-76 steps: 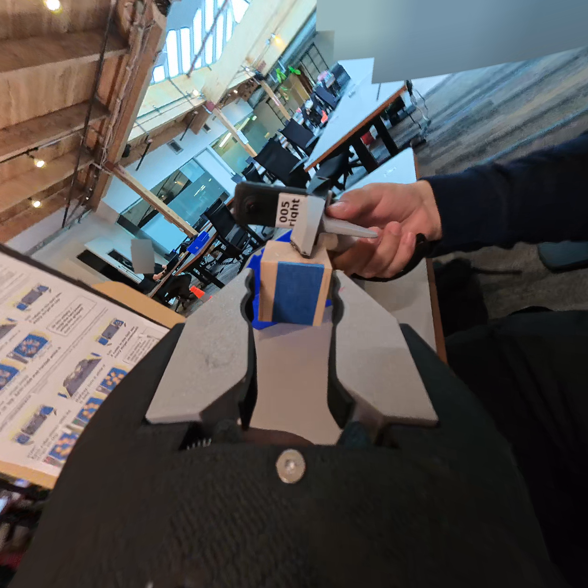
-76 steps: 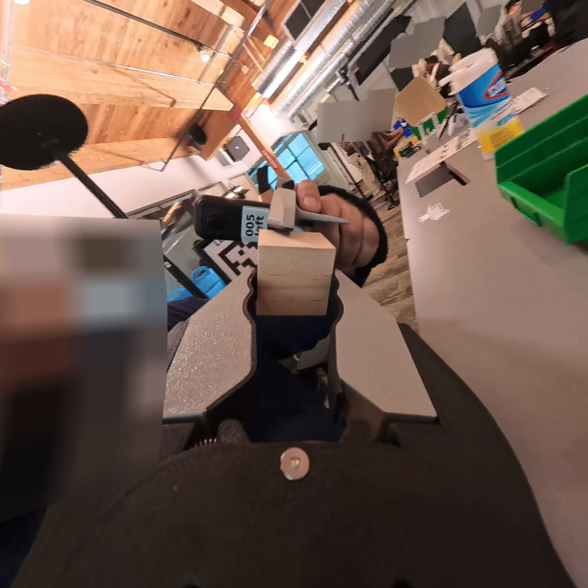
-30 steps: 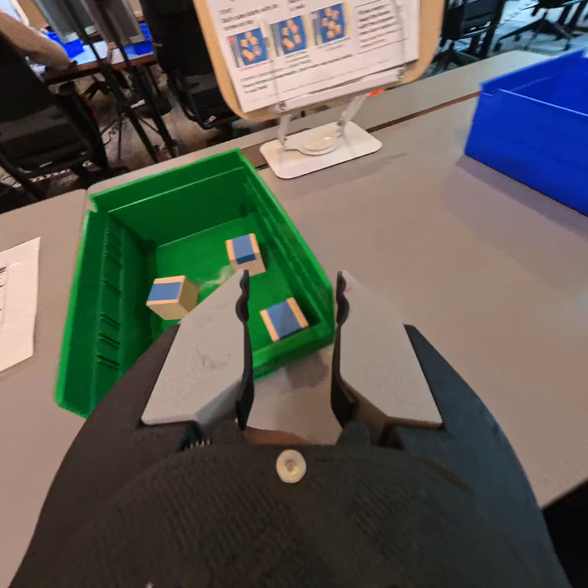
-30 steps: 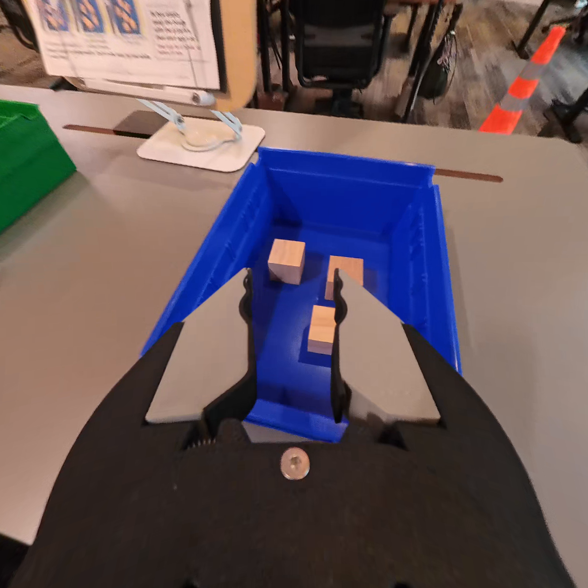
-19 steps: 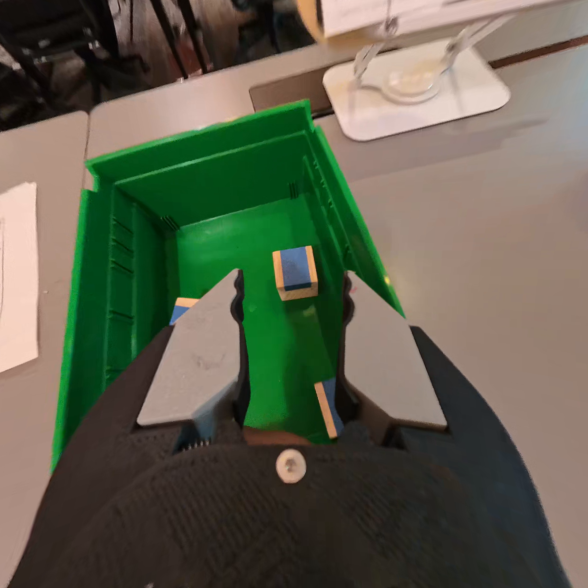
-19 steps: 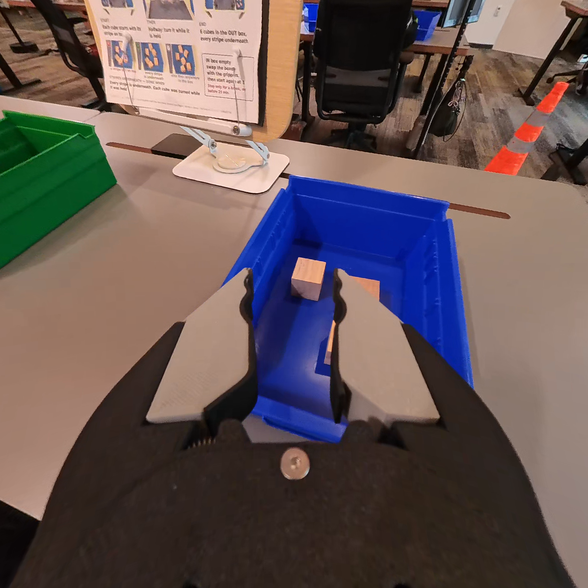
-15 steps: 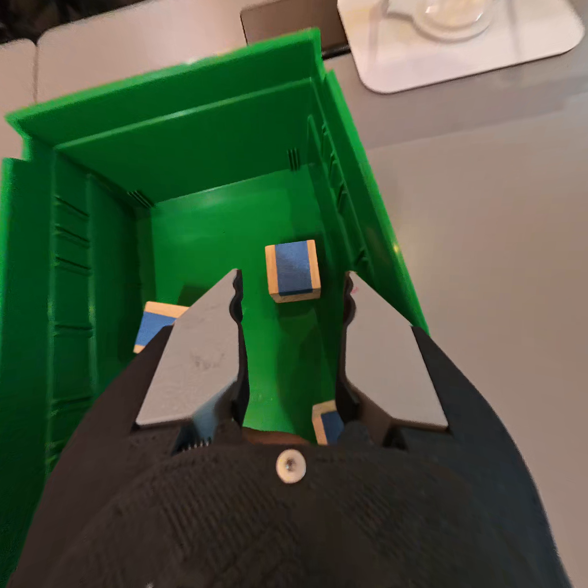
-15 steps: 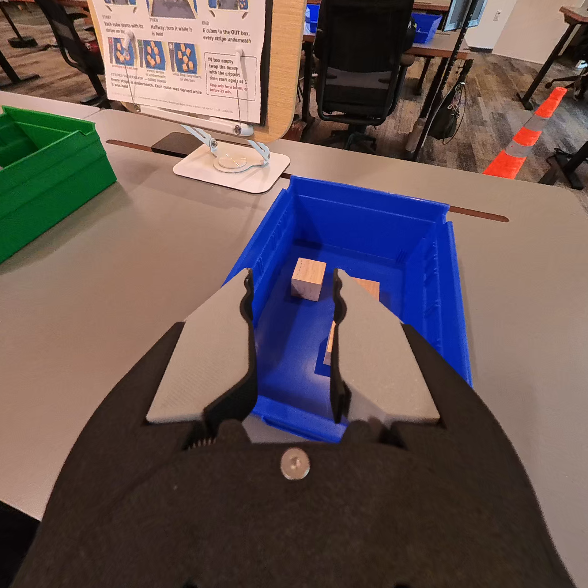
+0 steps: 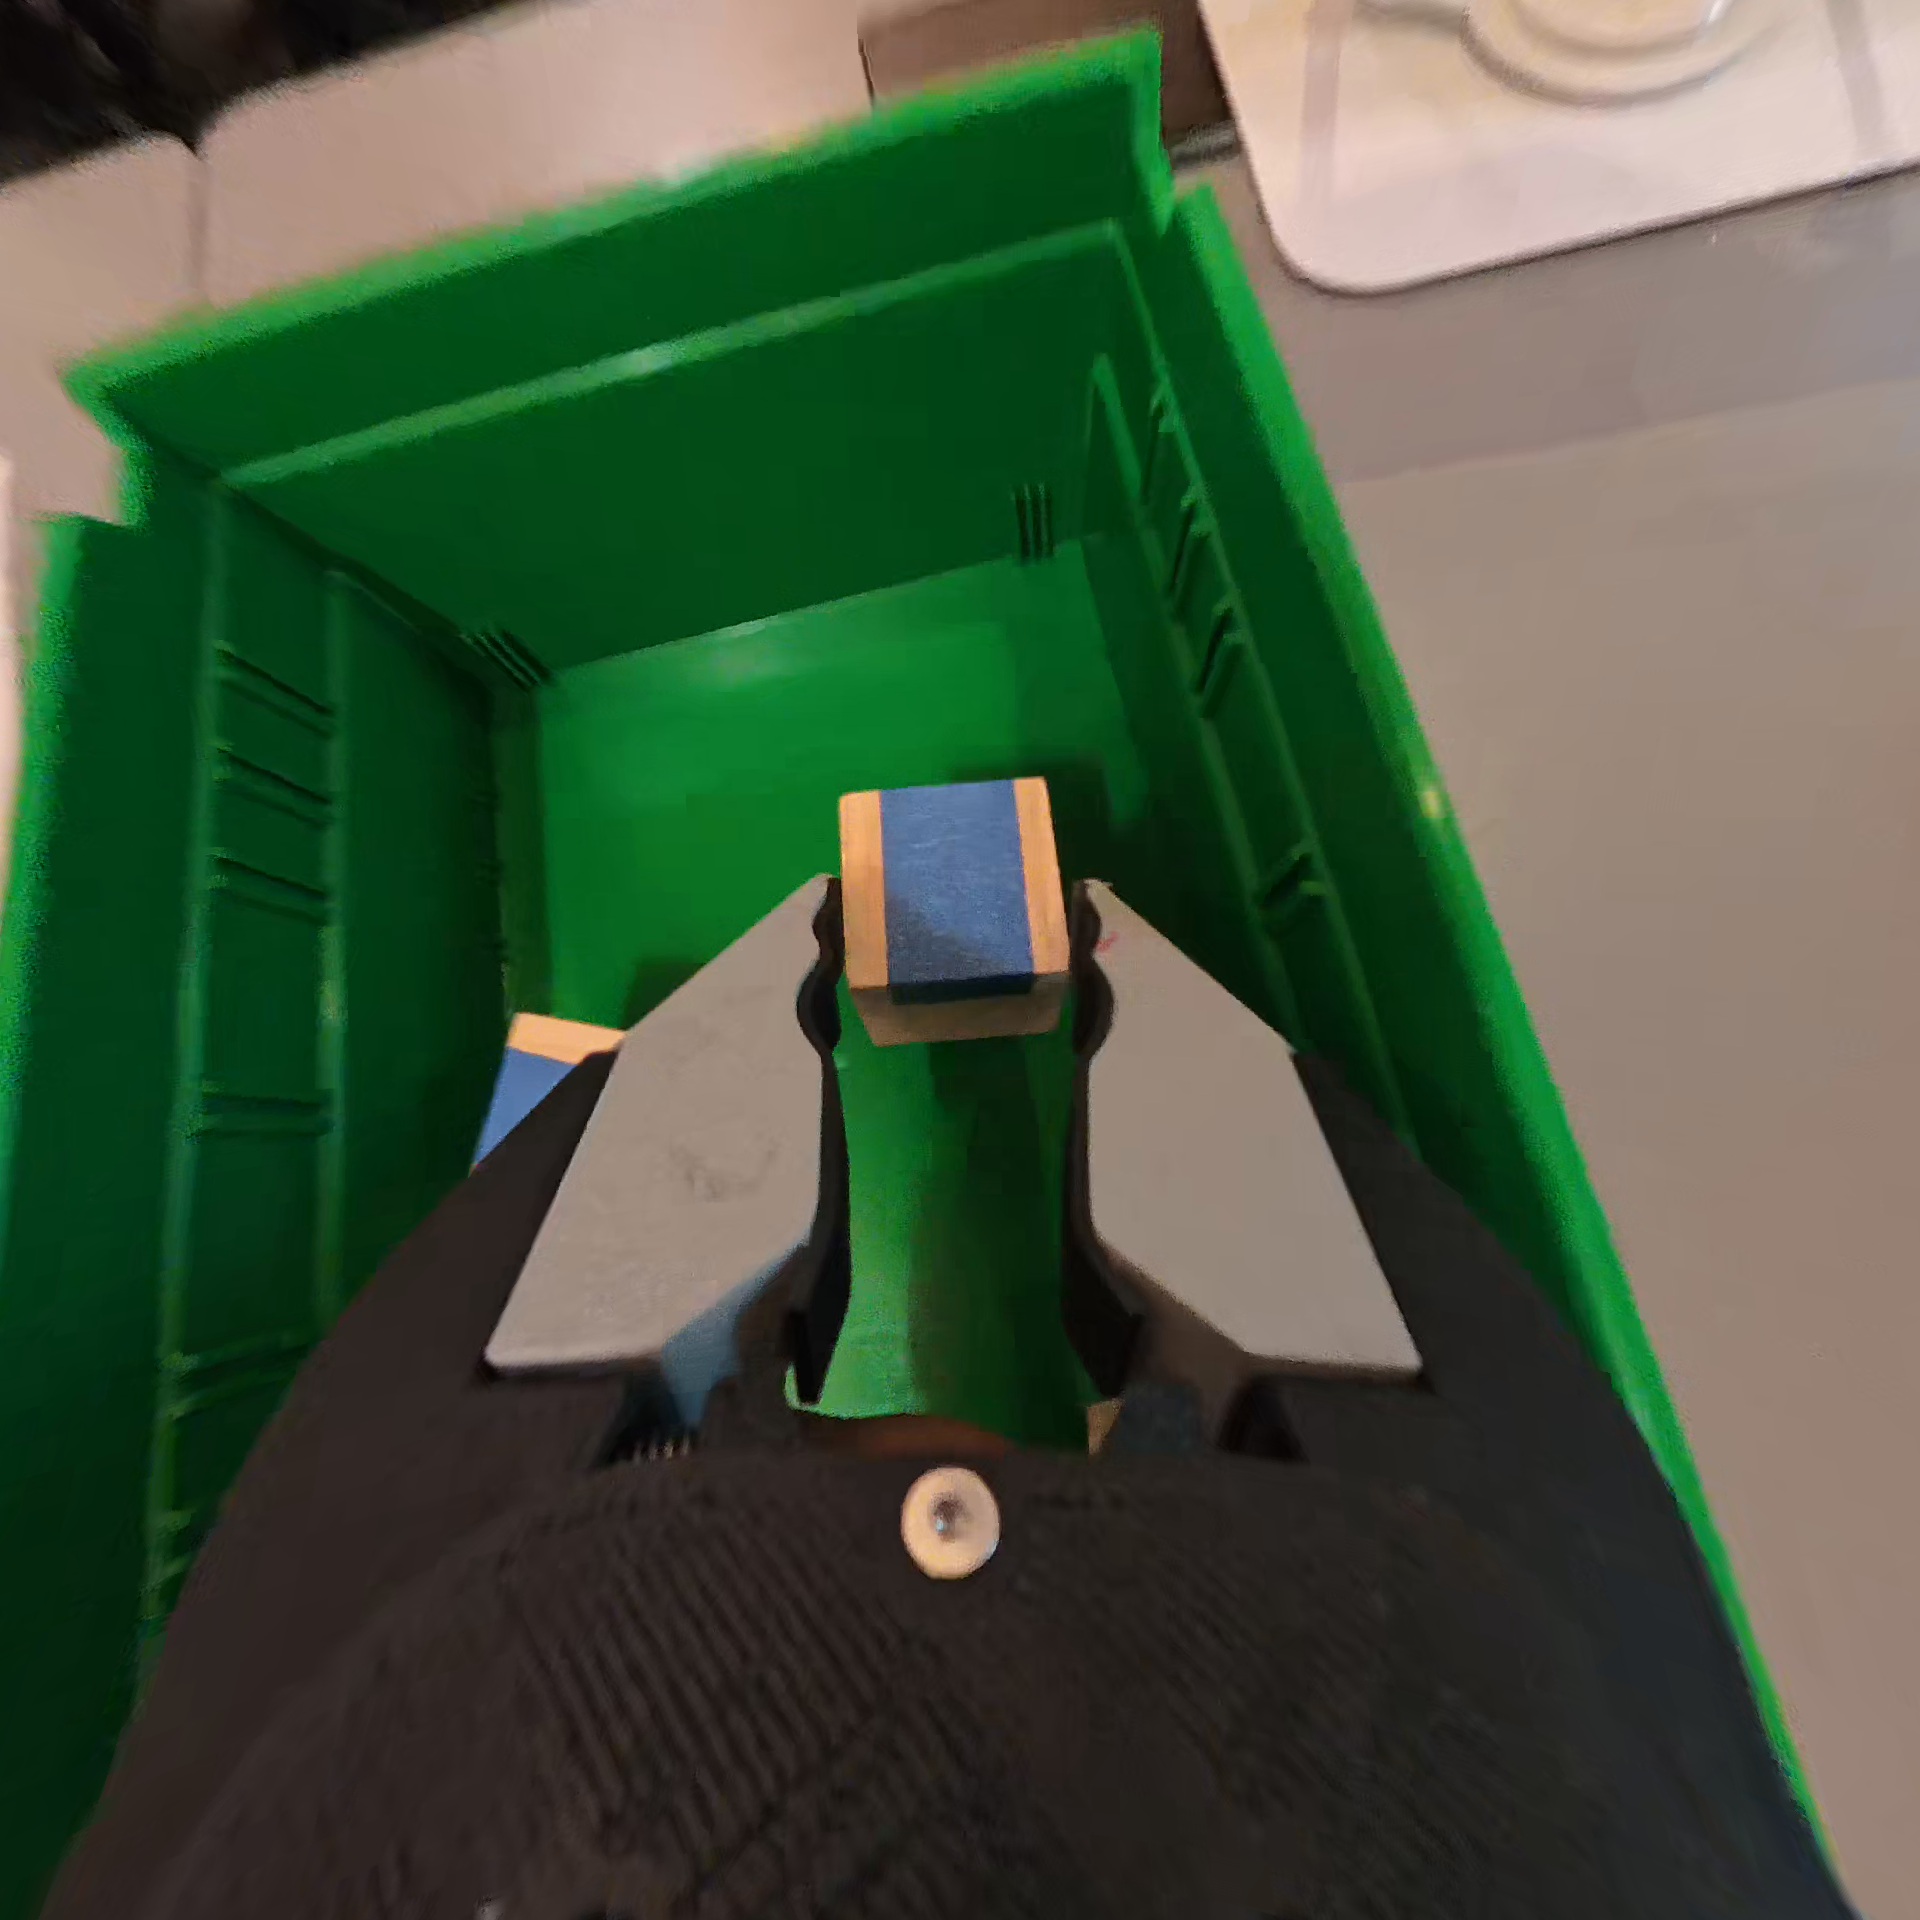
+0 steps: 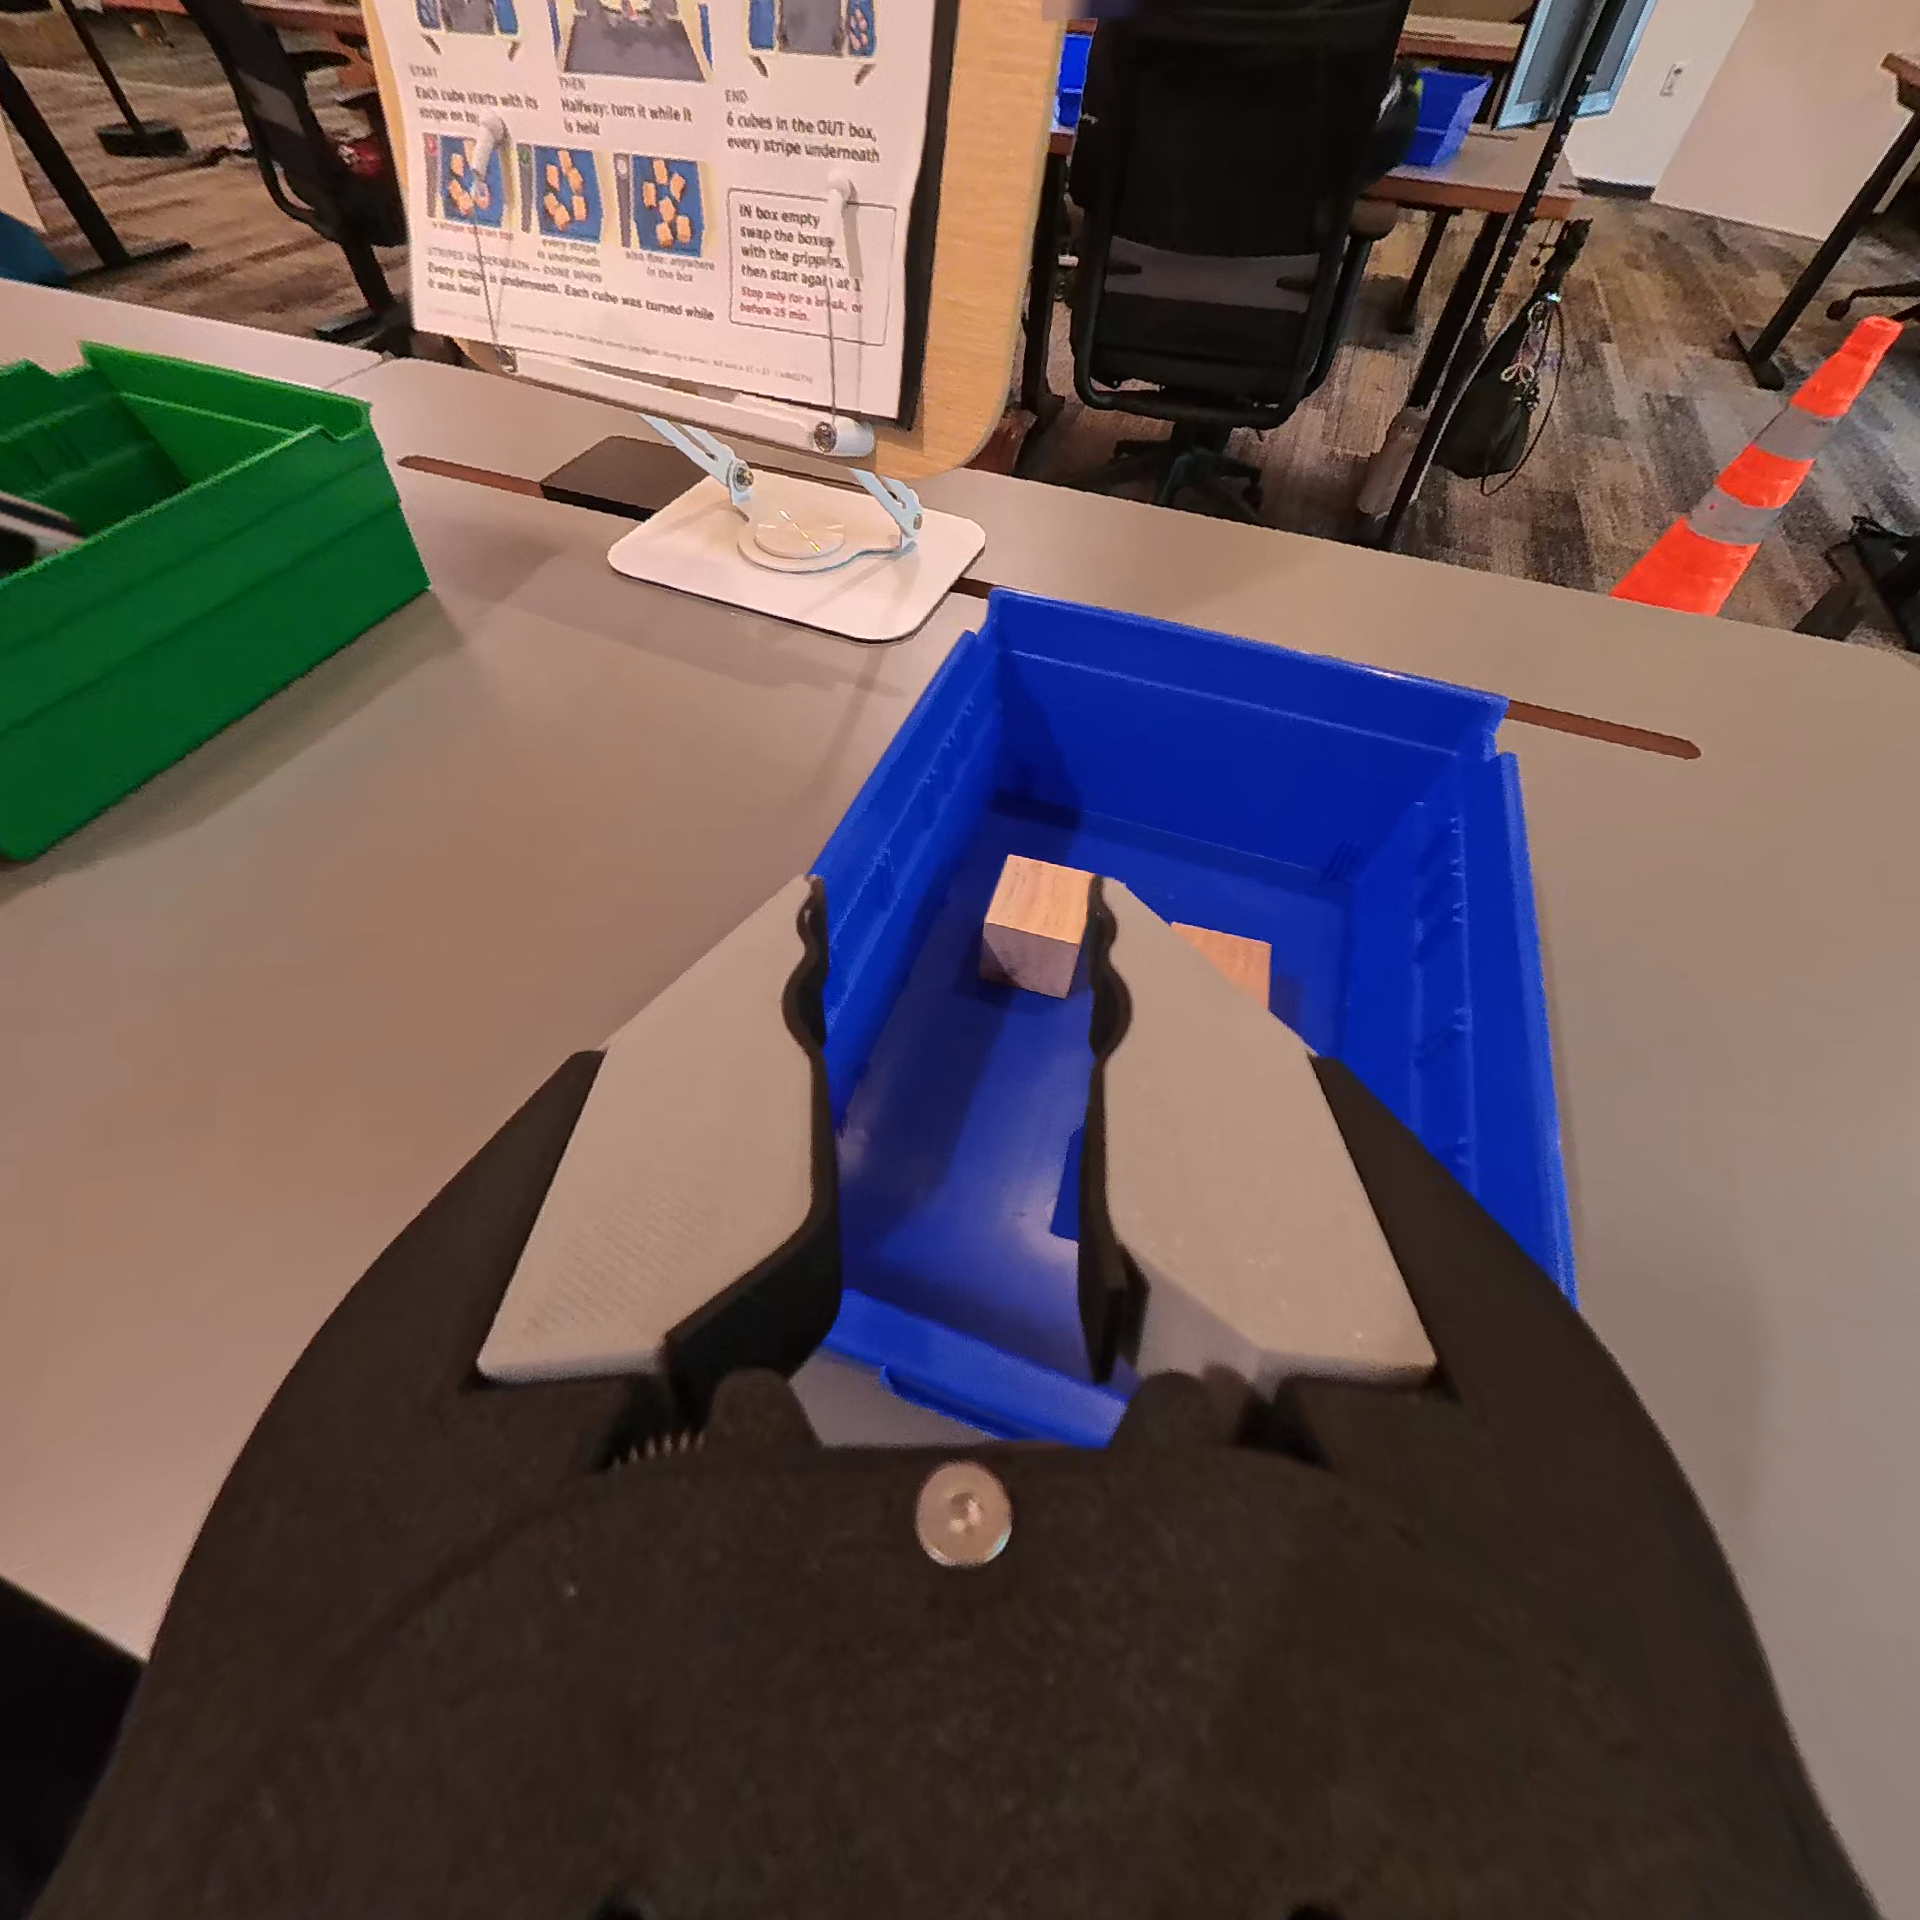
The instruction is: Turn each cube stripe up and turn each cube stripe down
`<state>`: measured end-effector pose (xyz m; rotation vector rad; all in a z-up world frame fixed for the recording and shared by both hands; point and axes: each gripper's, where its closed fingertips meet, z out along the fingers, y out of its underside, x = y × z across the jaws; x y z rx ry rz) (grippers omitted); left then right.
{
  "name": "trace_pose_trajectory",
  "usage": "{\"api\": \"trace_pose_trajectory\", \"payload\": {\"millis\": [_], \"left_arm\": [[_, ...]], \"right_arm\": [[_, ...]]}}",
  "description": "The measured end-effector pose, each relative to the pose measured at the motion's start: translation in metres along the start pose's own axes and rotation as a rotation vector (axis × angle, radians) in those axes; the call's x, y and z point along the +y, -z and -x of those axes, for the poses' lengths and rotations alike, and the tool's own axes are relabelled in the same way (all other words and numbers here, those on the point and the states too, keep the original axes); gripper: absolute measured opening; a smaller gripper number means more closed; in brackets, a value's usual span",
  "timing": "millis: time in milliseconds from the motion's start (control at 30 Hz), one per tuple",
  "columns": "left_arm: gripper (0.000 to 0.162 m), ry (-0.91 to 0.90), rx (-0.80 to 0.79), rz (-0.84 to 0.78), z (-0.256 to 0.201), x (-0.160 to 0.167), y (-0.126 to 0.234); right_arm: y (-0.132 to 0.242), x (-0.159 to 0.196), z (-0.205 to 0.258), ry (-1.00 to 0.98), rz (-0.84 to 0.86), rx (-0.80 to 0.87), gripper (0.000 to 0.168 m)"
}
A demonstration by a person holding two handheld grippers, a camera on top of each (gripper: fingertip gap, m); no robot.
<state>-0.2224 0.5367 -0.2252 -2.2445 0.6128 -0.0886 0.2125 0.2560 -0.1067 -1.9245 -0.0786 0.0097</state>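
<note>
In the left wrist view my left gripper (image 9: 954, 906) is down inside the green bin (image 9: 343, 935). Its jaws stand against both sides of a wooden cube (image 9: 951, 904) with its blue stripe facing up. A second striped cube (image 9: 549, 1055) shows past the left finger, and a sliver of a third (image 9: 1103, 1413) shows under the right finger. In the right wrist view my right gripper (image 10: 956, 891) is open and empty over the near end of the blue bin (image 10: 1455, 935). That bin holds plain-topped wooden cubes: one (image 10: 1034, 925) in full view, one (image 10: 1231, 954) partly behind the right finger.
An instruction board (image 10: 665, 187) stands on a white base (image 10: 800, 561) at the table's back, between the bins; the base also shows in the left wrist view (image 9: 1558, 135). The green bin (image 10: 208, 592) sits left of the blue one. Chairs and an orange cone (image 10: 1766, 468) stand beyond the grey table (image 10: 520, 831).
My left gripper moved forward and down into the green bin and closed its jaws around the far striped cube. My right gripper drew back and tilted up a little, still open.
</note>
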Motion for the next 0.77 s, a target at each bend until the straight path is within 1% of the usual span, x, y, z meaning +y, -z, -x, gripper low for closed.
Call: {"api": "trace_pose_trajectory", "payload": {"millis": [100,167,233,300,400,467,533,600,667,767], "left_arm": [[0.042,-0.037,-0.037,-0.154,0.002,-0.022,0.032],[0.041,-0.072,-0.021,-0.273,-0.008,-0.036,0.061],[0.041,-0.124,0.006,-0.368,-0.023,-0.044,0.093],[0.041,-0.188,0.061,-0.484,-0.047,-0.05,0.13],[0.041,-0.302,0.191,-0.685,-0.094,-0.05,0.192],[0.041,-0.38,0.302,-0.802,-0.13,-0.041,0.232],[0.041,-0.454,0.374,-0.875,-0.158,-0.027,0.263],[0.041,-0.547,0.439,-0.965,-0.185,-0.01,0.293],[0.04,-0.676,0.524,-1.047,-0.212,0.013,0.321],[0.04,-0.805,0.546,-1.148,-0.24,0.041,0.348]], "right_arm": [[0.002,-0.004,0.01,-0.001,-0.015,-0.033,0.047],[0.003,-0.007,0.021,-0.005,-0.025,-0.079,0.047],[0.004,-0.011,0.037,-0.019,-0.04,-0.146,0.047],[0.006,-0.015,0.058,-0.042,-0.056,-0.243,0.047],[0.013,-0.02,0.104,-0.101,-0.064,-0.47,0.049],[0.019,-0.02,0.138,-0.138,-0.049,-0.63,0.052],[0.026,-0.019,0.17,-0.168,-0.03,-0.773,0.054],[0.039,-0.018,0.204,-0.204,-0.008,-0.94,0.055],[0.055,-0.017,0.236,-0.248,0.023,-1.108,0.058],[0.075,-0.013,0.275,-0.281,0.068,-1.287,0.062]]}}
